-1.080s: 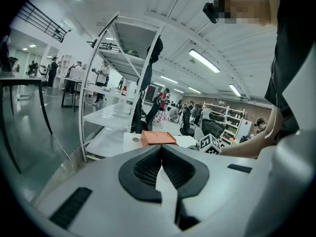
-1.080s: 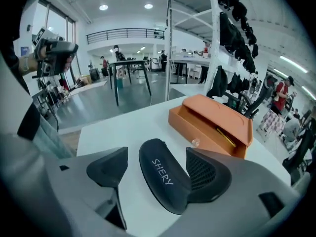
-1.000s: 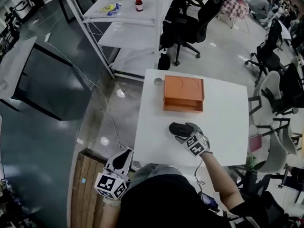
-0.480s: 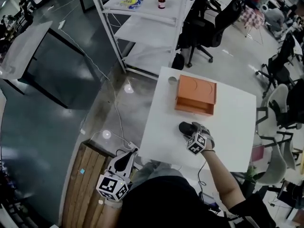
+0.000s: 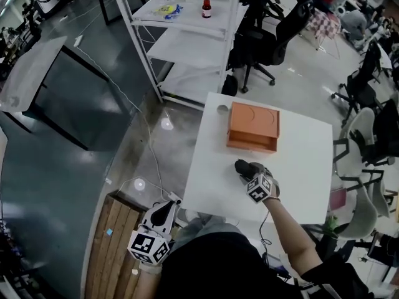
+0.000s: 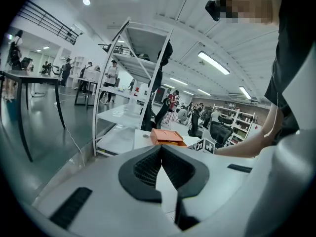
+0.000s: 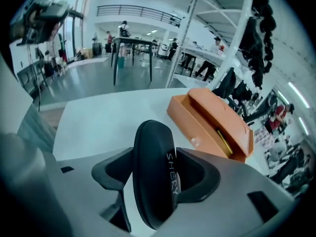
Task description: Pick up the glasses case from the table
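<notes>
Since a second earlier right gripper (image 5: 252, 173) kept its place, jaws were closing, pads against both flanks of glasses case (image 7: 152, 152) | case lay on table (image 5: 299, 167) at 6 o'clock of orange box (image 5: 252, 126), long axis 12-to-6 along the jaws | left gripper (image 5: 166, 207) hung at 7 o'clock, well apart, jaws pressed together, empty | open box front showed one thin yellow item

The right gripper (image 5: 251, 172), its fingers closing round the glasses case (image 5: 240, 166), hides most of it from the head view. Only a dark end shows. The little bottle (image 5: 205, 8) on the shelf (image 5: 187, 17) is too small to read.
</notes>
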{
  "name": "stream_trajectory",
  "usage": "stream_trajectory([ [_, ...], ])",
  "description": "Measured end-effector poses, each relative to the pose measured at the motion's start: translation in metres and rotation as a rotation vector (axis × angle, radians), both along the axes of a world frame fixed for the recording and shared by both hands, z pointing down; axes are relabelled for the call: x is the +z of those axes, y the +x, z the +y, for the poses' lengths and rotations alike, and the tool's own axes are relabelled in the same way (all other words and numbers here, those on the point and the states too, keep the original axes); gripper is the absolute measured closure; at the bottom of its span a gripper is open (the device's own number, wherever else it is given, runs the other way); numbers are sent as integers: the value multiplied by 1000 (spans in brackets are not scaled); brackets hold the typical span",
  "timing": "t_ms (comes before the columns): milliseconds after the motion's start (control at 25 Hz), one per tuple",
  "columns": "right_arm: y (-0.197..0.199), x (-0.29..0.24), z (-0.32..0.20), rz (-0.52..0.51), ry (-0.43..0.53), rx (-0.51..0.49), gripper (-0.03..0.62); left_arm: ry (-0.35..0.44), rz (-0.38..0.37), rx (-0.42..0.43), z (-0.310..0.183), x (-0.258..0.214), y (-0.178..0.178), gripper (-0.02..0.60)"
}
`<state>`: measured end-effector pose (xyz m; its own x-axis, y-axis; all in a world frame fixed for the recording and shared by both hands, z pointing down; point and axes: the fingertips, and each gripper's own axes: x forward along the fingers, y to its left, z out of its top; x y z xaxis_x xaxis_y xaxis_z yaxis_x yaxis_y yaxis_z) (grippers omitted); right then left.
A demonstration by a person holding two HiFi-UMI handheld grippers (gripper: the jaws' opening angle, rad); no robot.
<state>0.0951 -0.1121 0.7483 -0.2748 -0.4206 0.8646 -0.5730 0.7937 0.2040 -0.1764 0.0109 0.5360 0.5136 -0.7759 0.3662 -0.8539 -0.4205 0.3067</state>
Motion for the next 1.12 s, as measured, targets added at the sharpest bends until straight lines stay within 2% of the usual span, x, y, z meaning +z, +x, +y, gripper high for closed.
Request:
stream_trajectory([
  [240,-2,-45,6,-279,-24,234,313,27,19,60,-13,-7,13,563],
  [320,-2,-64,9,-357,-9,283,313,35,23,84,-18,-8,20,563],
  [520,4,-114,23,-501,54,361,316,65,40,167,-36,-16,44,563],
  [840,10,-206,45,-722,213,440,318,112,64,292,-62,-32,81,563],
  [1120,22,-260,67,-827,336,492,317,141,87,378,-74,-40,112,563],
])
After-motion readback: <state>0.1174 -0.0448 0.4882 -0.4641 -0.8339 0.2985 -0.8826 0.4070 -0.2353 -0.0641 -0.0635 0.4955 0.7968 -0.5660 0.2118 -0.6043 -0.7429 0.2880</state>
